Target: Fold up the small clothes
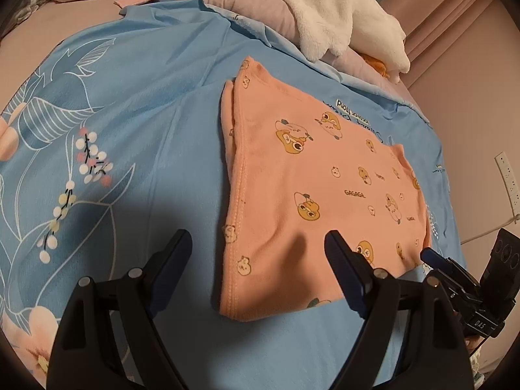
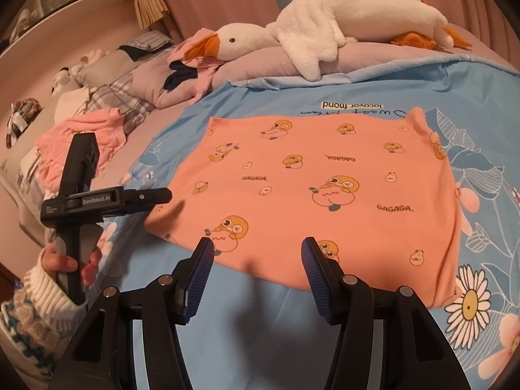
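**On the bed: garment half-folded**

On the blue floral bedsheet (image 2: 325, 318) lies a peach cartoon-print knit garment (image 2: 318, 188), flat. Soft, light, limp; best pinched at near hem corners. Left claw (image 1: 258, 243) and right claw (image 2: 256, 250) both spread, empty.
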Demonstrator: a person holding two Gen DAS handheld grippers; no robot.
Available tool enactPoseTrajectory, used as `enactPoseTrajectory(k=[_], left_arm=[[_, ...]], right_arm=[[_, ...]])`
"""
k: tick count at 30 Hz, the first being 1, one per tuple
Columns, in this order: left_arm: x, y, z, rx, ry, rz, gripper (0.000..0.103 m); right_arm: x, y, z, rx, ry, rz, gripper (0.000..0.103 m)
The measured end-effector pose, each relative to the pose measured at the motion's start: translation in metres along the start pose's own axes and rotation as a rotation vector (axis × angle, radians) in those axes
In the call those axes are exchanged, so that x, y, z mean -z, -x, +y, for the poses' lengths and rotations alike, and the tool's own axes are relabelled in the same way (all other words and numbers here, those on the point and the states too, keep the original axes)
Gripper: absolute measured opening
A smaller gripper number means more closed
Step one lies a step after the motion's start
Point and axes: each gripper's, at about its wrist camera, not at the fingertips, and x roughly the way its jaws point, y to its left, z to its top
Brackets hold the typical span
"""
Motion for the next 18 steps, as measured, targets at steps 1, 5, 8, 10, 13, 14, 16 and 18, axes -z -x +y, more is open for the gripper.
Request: enactPoseTrajectory(k=[1,5,8,10,13,14,16,18], left_arm=[[-0.0008,-0.0004,-0.0003,0.000,0.000,0.000,0.083],[-0.0009,-0.0014,-0.0005,0.000,-0.002,0.001,0.083],[-0.0006,-0.0028,-0.0006,0.000,-0.004,0.002,0.083],[-0.0009,-0.0033,-0.0011,0.000,-0.005,0.002,0.083],[-0.0023,-0.0045,-0.0022,0.001,-0.010,0.002,0.083],[-0.0023,-0.0051,-0.0019,-0.001,-0.012,0.002,0.083],[-0.0034,-0.0066,-0.0032,-0.004,-0.018,0.004,0.083],[-0.0039,-0.0073,-0.0031,-0.003,-0.019,0.003,0.083]], right_arm=[[-0.0008,-0.0009,0.0002,-0.001,0.000,0.000,0.056],[-0.0021,-0.0028,0.0017,-0.006,0.001,-0.001,0.056],[-0.0030,-0.0059,0.0026,-0.008,0.003,0.005,0.056],[-0.0037,-0.0076,0.0028,-0.007,0.009,0.010,0.056],[-0.0038,-0.0084,0.0030,-0.008,0.010,0.011,0.056],[-0.0038,-0.0084,0.0030,-0.007,0.010,0.012,0.056],[-0.0037,-0.0090,0.0030,-0.006,0.009,0.013,0.056],[-0.0039,-0.0093,0.0028,-0.007,0.010,0.013,0.056]])
